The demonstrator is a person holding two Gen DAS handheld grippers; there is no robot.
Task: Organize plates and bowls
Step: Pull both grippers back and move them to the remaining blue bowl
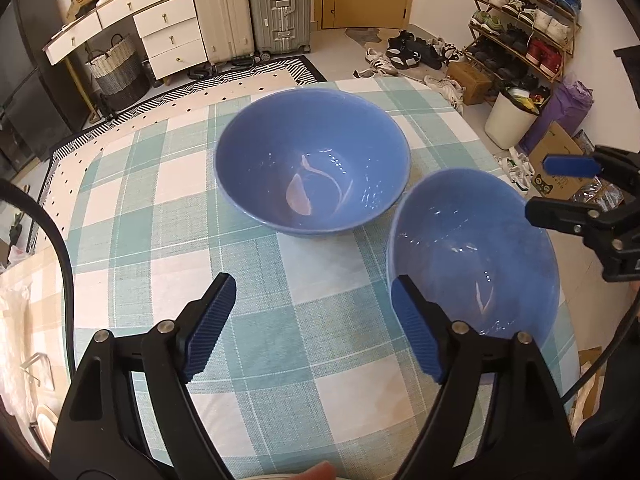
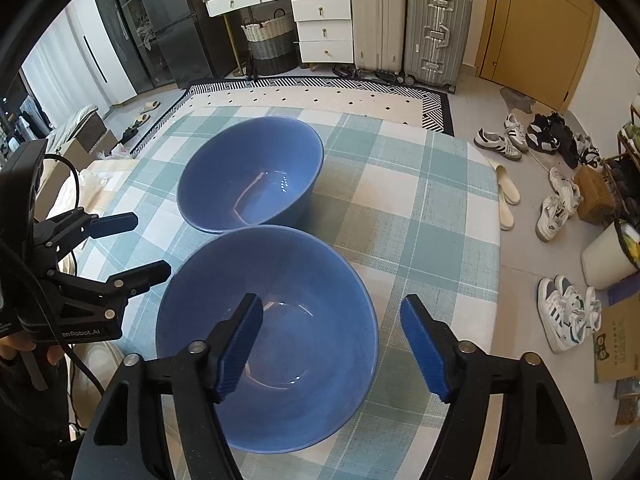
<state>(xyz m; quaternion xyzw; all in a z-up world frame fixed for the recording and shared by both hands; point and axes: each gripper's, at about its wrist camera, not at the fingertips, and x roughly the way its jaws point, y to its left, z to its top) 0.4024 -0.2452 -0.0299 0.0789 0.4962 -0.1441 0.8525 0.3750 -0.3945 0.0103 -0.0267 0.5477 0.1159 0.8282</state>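
White drawers (image 2: 322, 29), two suitcases (image 2: 408, 28), perhaps a glass-fronted cabinet (image 2: 160, 28); shoes (image 2: 500, 140) strewn on pale floor.

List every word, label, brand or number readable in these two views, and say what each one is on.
"enRobot.AI": white print on the black body of the left gripper, its start cut off by a cable.
Cardboard box on the floor at right: a cartoon face and green print, too blurred to read.
Suitcases: no legible badge.
The two blue bowls and the checked tablecloth: no text.

Bright daylight, glare spots in bowls (image 1: 312, 160), soft shadows, heavy fisheye warp w/ dark corners.
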